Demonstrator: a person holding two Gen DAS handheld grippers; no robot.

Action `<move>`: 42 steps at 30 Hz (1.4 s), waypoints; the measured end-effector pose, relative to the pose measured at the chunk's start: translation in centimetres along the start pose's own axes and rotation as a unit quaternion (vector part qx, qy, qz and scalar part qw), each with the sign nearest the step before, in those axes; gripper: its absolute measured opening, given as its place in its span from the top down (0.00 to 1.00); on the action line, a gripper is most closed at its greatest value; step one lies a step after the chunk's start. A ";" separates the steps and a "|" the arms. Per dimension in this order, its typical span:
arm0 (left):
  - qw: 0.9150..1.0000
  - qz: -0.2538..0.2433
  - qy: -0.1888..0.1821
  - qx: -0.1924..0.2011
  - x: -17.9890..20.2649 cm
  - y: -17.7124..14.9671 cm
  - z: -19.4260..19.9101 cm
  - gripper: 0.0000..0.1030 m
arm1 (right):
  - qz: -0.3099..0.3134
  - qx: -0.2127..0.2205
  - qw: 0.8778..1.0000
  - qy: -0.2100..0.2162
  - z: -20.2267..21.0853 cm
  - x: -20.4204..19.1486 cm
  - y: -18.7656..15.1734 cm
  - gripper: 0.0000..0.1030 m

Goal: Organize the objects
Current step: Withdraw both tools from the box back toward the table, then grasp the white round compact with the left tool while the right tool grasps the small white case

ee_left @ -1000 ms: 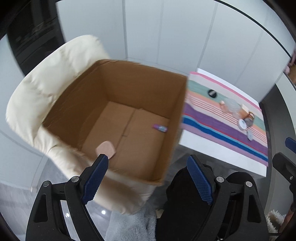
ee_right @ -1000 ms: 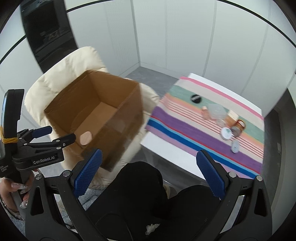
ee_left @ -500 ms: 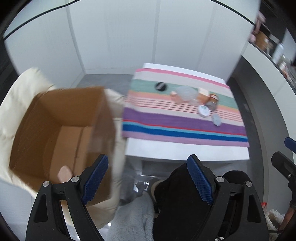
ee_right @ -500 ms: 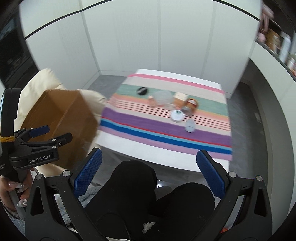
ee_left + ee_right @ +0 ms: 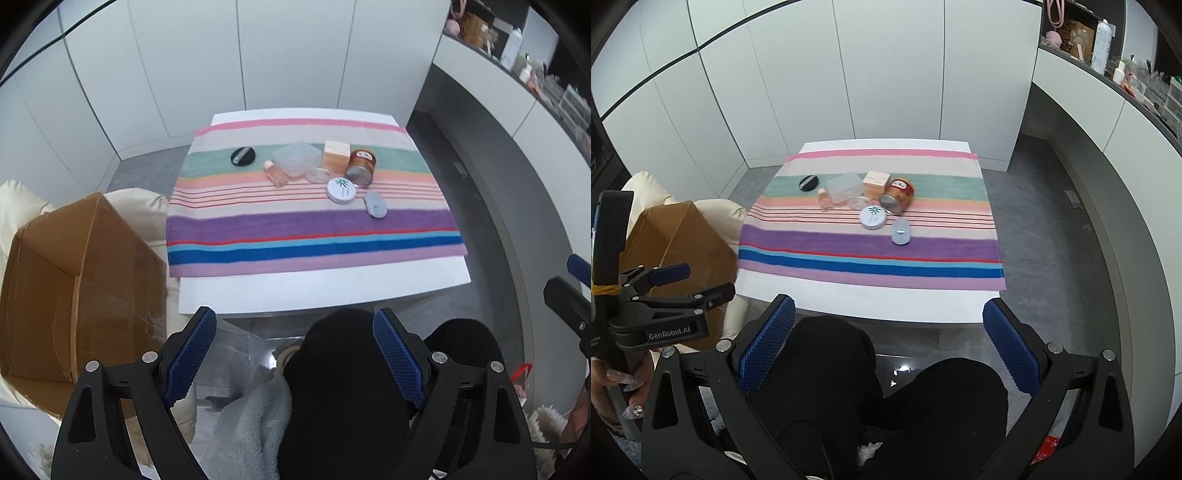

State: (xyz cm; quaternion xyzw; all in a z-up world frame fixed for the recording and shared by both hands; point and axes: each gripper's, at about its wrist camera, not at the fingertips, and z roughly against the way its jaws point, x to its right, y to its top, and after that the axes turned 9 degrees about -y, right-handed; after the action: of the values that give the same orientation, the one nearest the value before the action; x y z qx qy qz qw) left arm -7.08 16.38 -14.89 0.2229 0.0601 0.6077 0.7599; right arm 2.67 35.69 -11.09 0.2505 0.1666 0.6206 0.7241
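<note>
Both of your grippers have swung away from the cardboard box [image 5: 81,291], so the striped cloth [image 5: 314,229] on the white table [image 5: 321,288] now fills the middle of each view where a second ago the open box did. Your left gripper [image 5: 295,350] hangs with its blue pads spread wide and nothing between them, only your dark-clad knees below. Your right gripper [image 5: 888,343] is spread just as wide and is also empty. From the right wrist view you can see your left hand [image 5: 617,384] at the lower left edge, wrapped around the handle of the other tool. The box sits to the left of the table on a cream cushioned chair [image 5: 136,206], its opening turned away so you cannot see inside. The things to sort lie in a loose cluster on the far half of the cloth: a black round compact [image 5: 242,156] off to the left, a small pink bottle [image 5: 275,173] lying on its side just beside a clear plastic box [image 5: 297,158], a small clear round lid [image 5: 317,175] in front of that, a tan carton [image 5: 336,155] standing upright, a brown jar [image 5: 361,166] tipped over beside it, a white round tin [image 5: 341,190] with a green leaf print, and a small grey case [image 5: 375,205] nearest to you. A grey fleece blanket [image 5: 251,424] lies over your lap.
</note>
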 end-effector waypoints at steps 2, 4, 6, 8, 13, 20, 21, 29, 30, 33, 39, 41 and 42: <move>1.000 -0.001 0.002 0.001 0.1 0.4 -0.2 0.14 | -0.003 0.000 1.000 0.000 -0.7 0.4 0.1 0.00; 1.000 -0.001 0.008 0.007 0.1 1.1 -0.3 0.14 | -0.006 0.000 1.000 0.003 -1.4 0.7 0.2 0.00; 1.000 0.000 0.011 0.012 0.2 1.9 -0.6 0.14 | -0.007 -0.001 1.000 0.007 -2.4 0.8 0.5 0.00; 1.000 0.001 0.012 0.014 0.2 2.7 -1.0 0.14 | -0.005 0.000 1.000 0.008 -3.3 0.9 0.7 0.00; 1.000 -0.003 0.013 0.010 0.4 4.8 -2.7 0.14 | 0.005 -0.001 1.000 0.002 -6.0 0.9 1.7 0.00; 1.000 -0.016 0.016 -0.003 0.8 7.5 -6.0 0.14 | 0.003 -0.017 1.000 0.003 -10.5 1.4 3.3 0.00; 1.000 -0.018 0.019 -0.005 0.7 8.0 -6.6 0.14 | 0.003 -0.020 1.000 0.004 -11.3 1.5 3.6 0.00; 0.999 -0.017 0.028 -0.023 -0.6 10.5 -10.9 0.14 | 0.004 -0.045 0.999 0.010 -17.5 1.4 5.8 0.00; 0.999 -0.016 0.029 -0.024 -0.7 10.7 -11.3 0.14 | 0.004 -0.047 0.999 0.010 -18.2 1.4 6.1 0.00; 0.999 -0.015 0.034 -0.024 -1.3 11.6 -13.0 0.14 | 0.004 -0.052 0.999 0.012 -20.4 1.4 6.7 0.00; 0.999 -0.022 0.046 -0.015 -1.6 13.3 -16.8 0.14 | 0.003 -0.063 0.998 0.016 -25.4 1.3 7.5 0.03; 0.998 -0.023 0.047 -0.018 -1.7 13.7 -18.3 0.14 | 0.006 -0.061 0.998 0.020 -27.0 1.1 7.6 0.04; 0.998 -0.024 0.048 -0.021 -1.8 13.8 -19.2 0.14 | 0.009 -0.057 0.998 0.018 -28.2 0.9 7.6 0.05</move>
State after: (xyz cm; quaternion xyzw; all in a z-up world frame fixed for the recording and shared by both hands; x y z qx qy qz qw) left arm -26.84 22.00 -26.68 0.1760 0.0887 0.6006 0.7749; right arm -18.91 41.77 -29.83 0.1986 0.1419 0.6399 0.7287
